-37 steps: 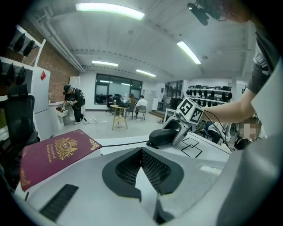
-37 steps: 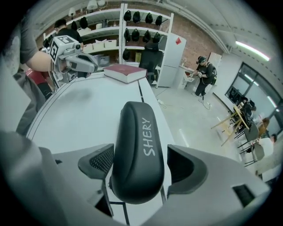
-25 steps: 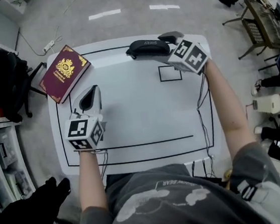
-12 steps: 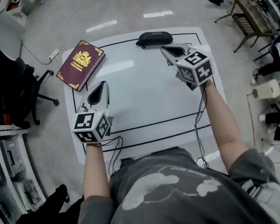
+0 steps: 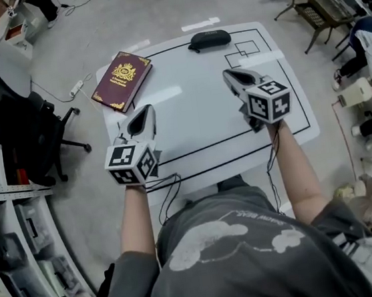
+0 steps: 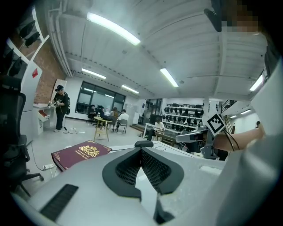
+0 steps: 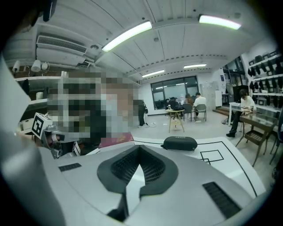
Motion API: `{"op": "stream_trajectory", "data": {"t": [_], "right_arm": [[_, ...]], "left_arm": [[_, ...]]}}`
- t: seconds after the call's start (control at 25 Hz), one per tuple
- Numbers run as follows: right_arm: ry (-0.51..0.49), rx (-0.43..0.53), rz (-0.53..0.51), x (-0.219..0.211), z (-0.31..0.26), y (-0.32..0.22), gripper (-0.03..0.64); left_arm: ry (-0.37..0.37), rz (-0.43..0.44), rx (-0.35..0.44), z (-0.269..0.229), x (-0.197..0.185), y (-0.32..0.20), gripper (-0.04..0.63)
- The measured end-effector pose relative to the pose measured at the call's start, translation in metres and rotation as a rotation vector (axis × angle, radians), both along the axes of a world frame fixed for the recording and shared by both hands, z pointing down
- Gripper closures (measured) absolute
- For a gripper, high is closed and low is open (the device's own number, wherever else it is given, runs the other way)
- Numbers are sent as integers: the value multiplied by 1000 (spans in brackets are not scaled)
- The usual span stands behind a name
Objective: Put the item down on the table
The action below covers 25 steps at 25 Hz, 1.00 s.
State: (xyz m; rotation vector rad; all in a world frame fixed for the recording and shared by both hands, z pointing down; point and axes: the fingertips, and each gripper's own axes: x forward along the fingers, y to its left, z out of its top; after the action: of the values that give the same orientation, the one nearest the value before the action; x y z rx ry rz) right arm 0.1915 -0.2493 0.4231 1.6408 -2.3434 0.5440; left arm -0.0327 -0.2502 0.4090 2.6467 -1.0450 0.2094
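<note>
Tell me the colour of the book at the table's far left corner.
The book is maroon with a gold crest; clearest in the head view.

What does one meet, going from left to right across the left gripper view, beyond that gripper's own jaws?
maroon book → black case → right gripper

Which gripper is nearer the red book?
Left. The left gripper is close, just below the book in the head view; the right gripper is across the table, well to its right.
</note>
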Motion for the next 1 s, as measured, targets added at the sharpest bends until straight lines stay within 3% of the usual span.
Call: {"op": "stream_trajectory", "data": {"t": [0.6, 1.0], "right_arm": [[-7, 75, 186, -86, -25, 138, 618], [-9, 68, 203, -101, -21, 191, 619]], "left_arm": [[32, 177, 28, -11, -63, 103, 594], [32, 210, 27, -15, -63, 147, 594]]}}
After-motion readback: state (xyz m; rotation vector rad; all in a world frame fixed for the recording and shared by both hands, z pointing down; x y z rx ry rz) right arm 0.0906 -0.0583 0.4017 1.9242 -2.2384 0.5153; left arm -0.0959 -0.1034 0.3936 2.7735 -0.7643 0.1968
